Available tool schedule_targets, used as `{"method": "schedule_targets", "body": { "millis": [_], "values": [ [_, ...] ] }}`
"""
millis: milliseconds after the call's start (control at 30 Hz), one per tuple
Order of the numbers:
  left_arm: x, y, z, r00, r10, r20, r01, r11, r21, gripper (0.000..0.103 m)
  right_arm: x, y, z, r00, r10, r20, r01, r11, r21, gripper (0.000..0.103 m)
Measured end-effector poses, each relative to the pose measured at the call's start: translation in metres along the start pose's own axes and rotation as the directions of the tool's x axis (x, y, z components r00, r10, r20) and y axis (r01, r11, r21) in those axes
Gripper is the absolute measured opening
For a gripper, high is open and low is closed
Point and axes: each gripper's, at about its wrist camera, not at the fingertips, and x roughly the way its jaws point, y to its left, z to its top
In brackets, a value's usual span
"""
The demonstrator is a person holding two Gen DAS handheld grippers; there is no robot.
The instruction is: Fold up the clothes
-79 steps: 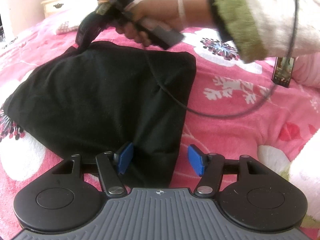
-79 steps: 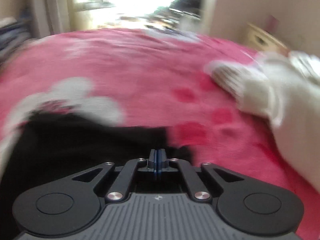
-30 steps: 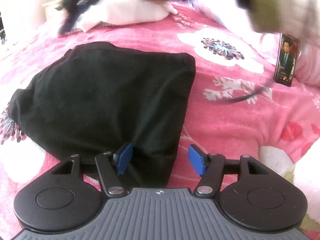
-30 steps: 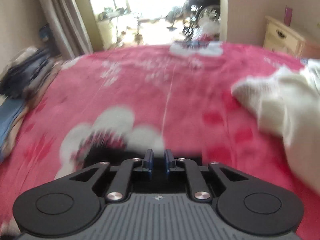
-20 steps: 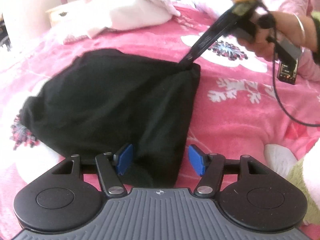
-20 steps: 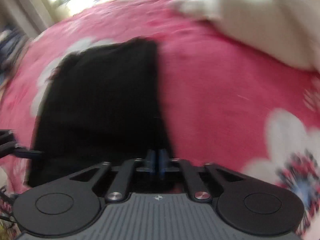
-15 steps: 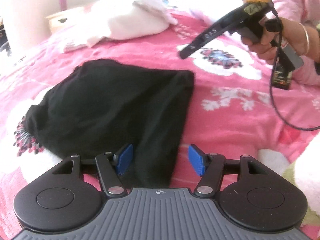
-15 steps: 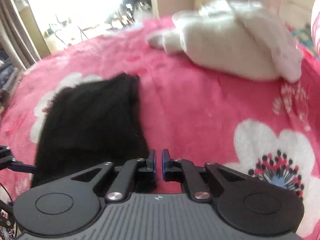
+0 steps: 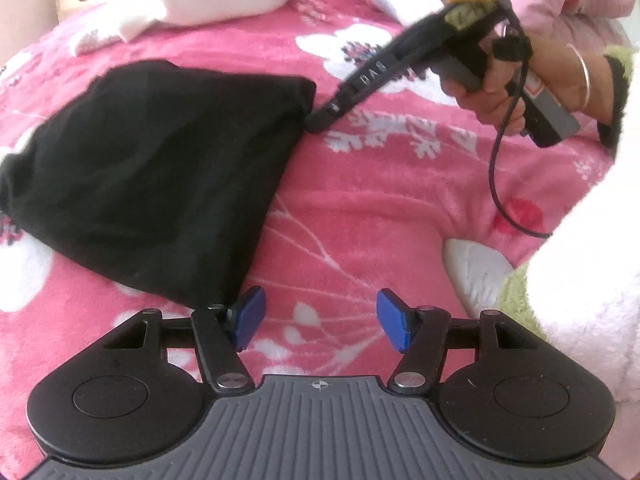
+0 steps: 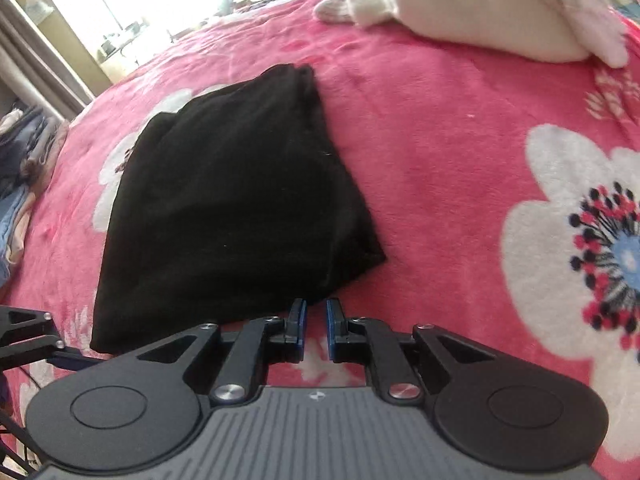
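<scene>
Black garment (image 9: 160, 168) lies folded into a rough wedge on the pink flowered blanket (image 9: 380, 220) of a bed, with nothing on top of it. In the left wrist view it fills the 10 o'clock part of the picture, its near corner reaching down to just beside the left blue pad of the left claw (image 9: 320, 318). That claw stands about half open with only bare blanket showing between its 2 pads, and it grips nothing. At 1 o'clock in the same view a hand (image 9: 496, 92) holds the right claw (image 9: 316, 122), whose dark tip sits at the garment's far right corner; whether it touches the cloth cannot be told from here. A thin black cable (image 9: 498, 184) hangs from that tool in a loop over the blanket. In the right wrist view the garment (image 10: 232, 208) spreads from the centre toward 10 o'clock, and the right claw (image 10: 316, 328) points at its near edge. Its 2 blue pads stand a narrow slit apart and are opening, with pink blanket, not cloth, visible between them. A white fluffy bundle (image 10: 480, 12) rests on the bed at 1 o'clock in that view, well apart from the garment.
</scene>
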Motion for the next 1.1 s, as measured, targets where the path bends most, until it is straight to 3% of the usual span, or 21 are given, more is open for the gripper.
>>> {"method": "schedule_targets", "body": {
  "millis": [200,400,533,600,667,800,867,1100],
  "values": [
    [-0.012,0.022,0.009,0.998,0.045,0.039,-0.042,0.997,-0.072,0.062,-0.006,0.01,-0.001,0.998,0.04,0.058,-0.04,0.999,0.004,0.018],
    [-0.027,0.036,0.017,0.994,0.079,0.075,-0.069,0.99,-0.123,0.062,-0.014,0.027,0.009,0.989,0.074,0.125,-0.07,0.997,-0.03,0.035],
    [-0.034,0.045,0.017,0.993,0.083,0.08,-0.065,0.976,-0.207,0.067,-0.016,0.032,0.012,0.985,0.076,0.156,-0.072,0.997,-0.026,0.043],
    [-0.036,0.051,0.017,0.992,0.097,0.08,-0.073,0.963,-0.258,0.068,-0.018,0.034,0.012,0.982,0.061,0.18,-0.058,0.998,-0.025,0.058],
    [-0.039,0.057,0.015,0.989,0.119,0.083,-0.09,0.952,-0.294,0.069,-0.021,0.035,0.012,0.978,0.043,0.206,-0.039,0.999,-0.025,0.066],
    [-0.045,0.067,0.014,0.982,0.159,0.103,-0.115,0.931,-0.347,0.084,-0.024,0.037,0.012,0.969,0.005,0.248,0.001,1.0,-0.024,0.094],
    [-0.049,0.072,0.014,0.975,0.182,0.124,-0.124,0.92,-0.372,0.091,-0.025,0.038,0.012,0.963,-0.018,0.27,0.026,0.999,-0.028,0.103],
    [-0.057,0.08,0.018,0.958,0.24,0.158,-0.162,0.905,-0.394,0.099,-0.025,0.041,0.014,0.954,-0.052,0.294,0.064,0.997,-0.033,0.103]
  ]
}}
